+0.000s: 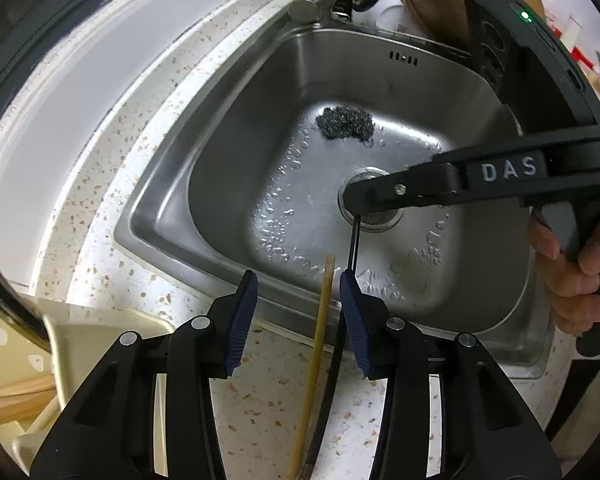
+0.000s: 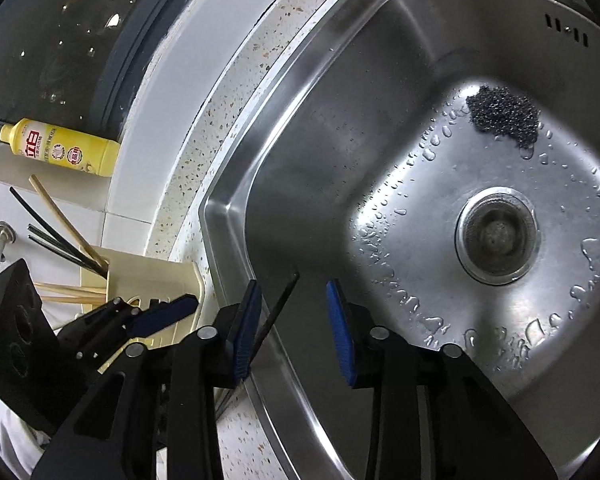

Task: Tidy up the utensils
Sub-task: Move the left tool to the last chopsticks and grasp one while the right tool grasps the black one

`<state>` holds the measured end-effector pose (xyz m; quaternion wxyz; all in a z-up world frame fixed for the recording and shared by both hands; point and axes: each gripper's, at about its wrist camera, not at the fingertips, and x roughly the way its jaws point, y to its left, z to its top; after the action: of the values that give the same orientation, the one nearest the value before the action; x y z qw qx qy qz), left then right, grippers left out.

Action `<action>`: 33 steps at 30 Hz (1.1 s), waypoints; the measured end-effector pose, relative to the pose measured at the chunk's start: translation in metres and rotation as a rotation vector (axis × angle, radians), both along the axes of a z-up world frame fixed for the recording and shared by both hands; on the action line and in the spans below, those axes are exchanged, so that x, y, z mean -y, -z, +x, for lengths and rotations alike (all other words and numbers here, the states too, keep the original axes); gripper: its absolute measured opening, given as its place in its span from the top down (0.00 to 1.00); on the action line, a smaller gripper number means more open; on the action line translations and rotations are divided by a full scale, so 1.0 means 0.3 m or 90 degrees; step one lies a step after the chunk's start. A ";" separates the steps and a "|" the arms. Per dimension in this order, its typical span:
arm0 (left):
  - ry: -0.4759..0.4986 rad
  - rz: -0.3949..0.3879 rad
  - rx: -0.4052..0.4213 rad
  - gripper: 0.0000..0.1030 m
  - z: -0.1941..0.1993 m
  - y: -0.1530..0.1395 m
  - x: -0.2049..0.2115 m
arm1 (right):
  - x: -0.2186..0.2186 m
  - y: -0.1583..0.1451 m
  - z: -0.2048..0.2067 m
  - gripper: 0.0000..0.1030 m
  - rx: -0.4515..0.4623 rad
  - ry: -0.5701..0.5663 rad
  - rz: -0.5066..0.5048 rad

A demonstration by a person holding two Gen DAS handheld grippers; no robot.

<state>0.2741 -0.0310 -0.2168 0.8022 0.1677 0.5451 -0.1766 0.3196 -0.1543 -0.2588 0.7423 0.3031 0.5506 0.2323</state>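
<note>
A pale bamboo chopstick (image 1: 320,344) and a thin black chopstick (image 1: 354,246) both stick out over the near rim of the stainless steel sink (image 1: 236,92), their tips above the wet basin. In the left wrist view both run up between the blue pads of the left gripper (image 1: 298,286); its jaws stand moderately apart, the bamboo stick in the gap clear of either pad, the black one close against the right-hand pad, though contact is hard to judge. The right gripper (image 2: 292,292) reaches in from the right, jaws narrowed but still parted, with the black chopstick (image 2: 278,308) between them beside the left-hand pad, seemingly not pinched. A hand (image 1: 572,264) grips its handle. Further chopsticks stand in a cream plastic utensil holder (image 2: 152,276) on the speckled white countertop (image 1: 256,408). A dark steel-wool scrubber (image 1: 345,121) lies in the basin behind the round drain strainer (image 2: 496,236). A yellow detergent bottle (image 2: 60,146) stands beyond the holder.
</note>
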 end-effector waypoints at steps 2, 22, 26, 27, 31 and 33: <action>0.003 0.003 0.000 0.60 0.003 0.008 0.004 | -0.006 0.015 0.008 0.79 -0.012 0.002 0.016; 0.009 -0.006 -0.031 0.78 0.060 0.073 0.048 | 0.029 0.022 -0.063 0.93 -0.022 0.033 0.053; 0.023 -0.001 -0.040 0.94 0.052 0.084 0.069 | 0.036 0.017 -0.072 0.93 -0.021 0.034 0.052; 0.022 -0.003 -0.035 0.95 0.051 0.076 0.071 | 0.040 0.015 -0.074 0.93 -0.020 0.034 0.051; 0.013 -0.012 -0.014 0.96 0.042 0.024 0.062 | 0.044 -0.007 -0.079 0.93 -0.011 0.032 0.047; 0.017 -0.018 -0.001 0.96 0.032 -0.016 0.061 | 0.049 -0.022 -0.080 0.94 -0.012 0.036 0.051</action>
<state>0.2838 -0.0493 -0.2121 0.8018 0.1636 0.5406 -0.1955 0.2955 -0.1690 -0.2521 0.7305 0.3504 0.5389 0.2306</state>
